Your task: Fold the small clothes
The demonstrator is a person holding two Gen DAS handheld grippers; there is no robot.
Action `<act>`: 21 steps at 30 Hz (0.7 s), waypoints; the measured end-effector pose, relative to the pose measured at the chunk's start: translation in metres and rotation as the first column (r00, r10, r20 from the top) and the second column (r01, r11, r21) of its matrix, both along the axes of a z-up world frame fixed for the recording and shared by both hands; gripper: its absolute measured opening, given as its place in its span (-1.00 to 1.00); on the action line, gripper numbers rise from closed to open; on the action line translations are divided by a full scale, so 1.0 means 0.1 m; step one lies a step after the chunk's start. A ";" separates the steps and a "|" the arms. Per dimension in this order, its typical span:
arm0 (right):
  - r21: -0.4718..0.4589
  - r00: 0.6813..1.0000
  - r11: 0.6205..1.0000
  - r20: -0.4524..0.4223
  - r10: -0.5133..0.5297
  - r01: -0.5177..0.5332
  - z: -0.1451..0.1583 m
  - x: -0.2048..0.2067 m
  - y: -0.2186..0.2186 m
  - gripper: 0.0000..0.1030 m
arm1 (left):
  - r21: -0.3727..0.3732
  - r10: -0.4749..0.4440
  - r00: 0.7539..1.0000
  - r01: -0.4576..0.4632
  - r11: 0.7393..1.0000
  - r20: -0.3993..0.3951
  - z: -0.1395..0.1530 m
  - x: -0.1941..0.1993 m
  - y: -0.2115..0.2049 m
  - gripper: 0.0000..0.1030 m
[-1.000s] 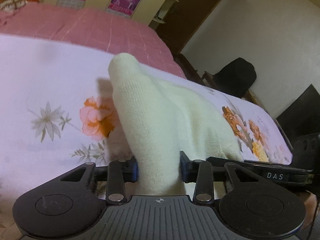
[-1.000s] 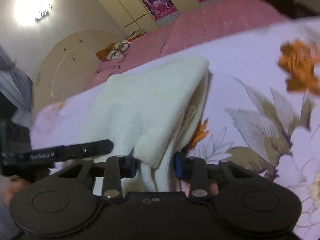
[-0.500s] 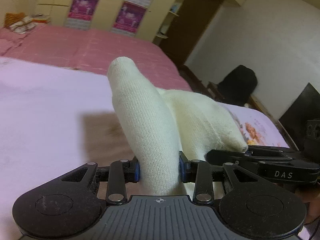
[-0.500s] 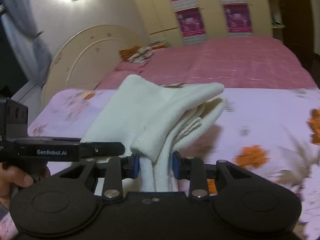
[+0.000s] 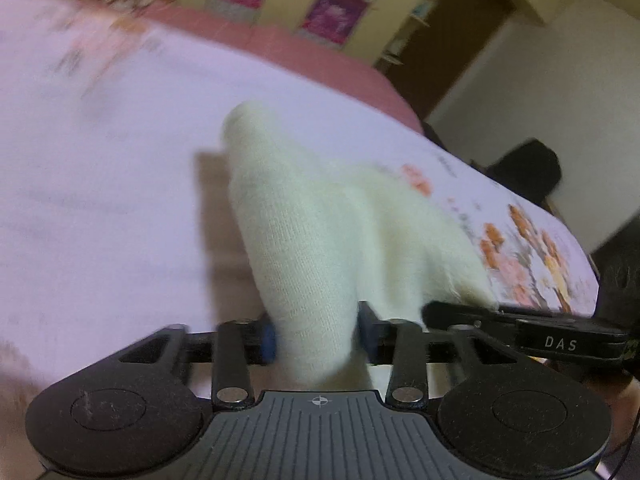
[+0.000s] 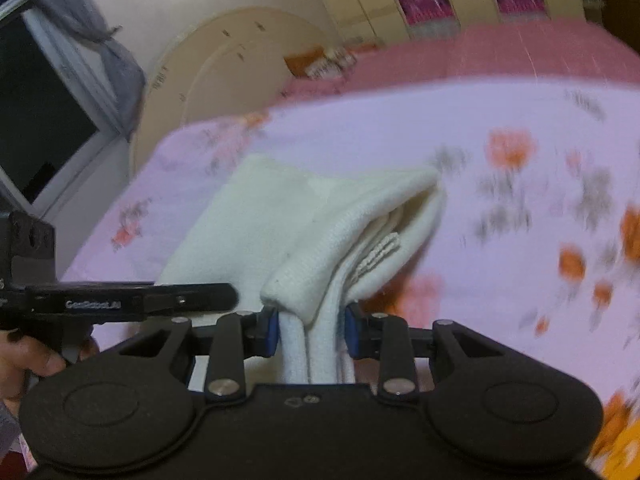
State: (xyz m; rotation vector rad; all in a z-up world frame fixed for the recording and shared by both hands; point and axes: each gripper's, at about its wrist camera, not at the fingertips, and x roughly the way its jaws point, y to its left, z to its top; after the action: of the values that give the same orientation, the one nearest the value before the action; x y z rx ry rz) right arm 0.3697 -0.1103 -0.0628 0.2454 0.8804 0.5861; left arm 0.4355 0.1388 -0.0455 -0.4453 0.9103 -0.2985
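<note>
Two grippers are clamped on one cream knit garment [image 5: 320,240]. We note the left gripper [image 5: 318,338] pinching a rolled fold between its blue pads; the right gripper [image 6: 312,330] grips stacked layers. Beyond both tools the garment stretches over the floral bedsheet [image 6: 520,208].
</note>
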 end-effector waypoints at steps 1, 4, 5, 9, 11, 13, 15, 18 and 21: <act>-0.004 1.000 1.000 -0.022 -0.017 0.016 -0.08 0.00 -0.01 -0.35 | -0.019 0.024 1.000 -0.024 1.000 0.001 -0.03 -0.03 0.04 0.06; 0.068 0.995 0.996 -0.092 -0.048 0.055 -0.19 0.04 -0.23 -0.12 | 0.000 0.073 0.996 -0.073 0.997 0.050 0.04 -0.12 0.13 0.08; 0.082 0.995 0.995 -0.086 -0.058 0.066 -0.14 0.04 -0.31 -0.10 | 0.012 0.094 0.992 -0.095 0.995 0.086 0.10 -0.16 0.19 0.08; 0.128 0.995 0.987 0.022 -0.099 0.096 0.12 0.06 -0.54 -0.42 | -0.004 0.135 0.967 -0.138 0.990 0.214 0.33 -0.13 0.29 0.07; 0.123 0.993 0.988 0.051 -0.104 0.097 0.19 0.16 -0.54 -0.55 | 0.012 0.084 0.968 -0.089 0.996 0.235 0.38 0.02 0.20 0.05; 0.118 0.996 0.992 0.072 -0.061 0.052 0.21 0.28 -0.45 -0.66 | 0.042 0.018 0.974 -0.028 0.999 0.225 0.36 0.17 0.04 -0.13; 0.074 0.994 0.997 0.108 0.004 -0.012 0.21 0.33 -0.33 -0.66 | 0.125 -0.015 0.982 -0.009 0.992 0.187 0.25 0.31 -0.11 -0.13; -0.041 0.994 0.997 0.091 0.067 -0.064 0.06 0.40 -0.16 -0.69 | 0.183 -0.020 0.986 -0.011 0.983 0.163 0.15 0.39 -0.20 -0.13; -0.045 0.994 0.998 0.096 0.057 -0.053 -0.07 0.46 -0.17 -0.72 | 0.229 -0.028 0.987 -0.009 0.973 0.160 0.18 0.41 -0.27 -0.13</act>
State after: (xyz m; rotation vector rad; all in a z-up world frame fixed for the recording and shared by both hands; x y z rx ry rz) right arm 0.4159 -0.1273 -0.0696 0.1536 0.8068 0.6246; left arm 0.4766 0.1121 -0.0275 -0.2000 0.7768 -0.2311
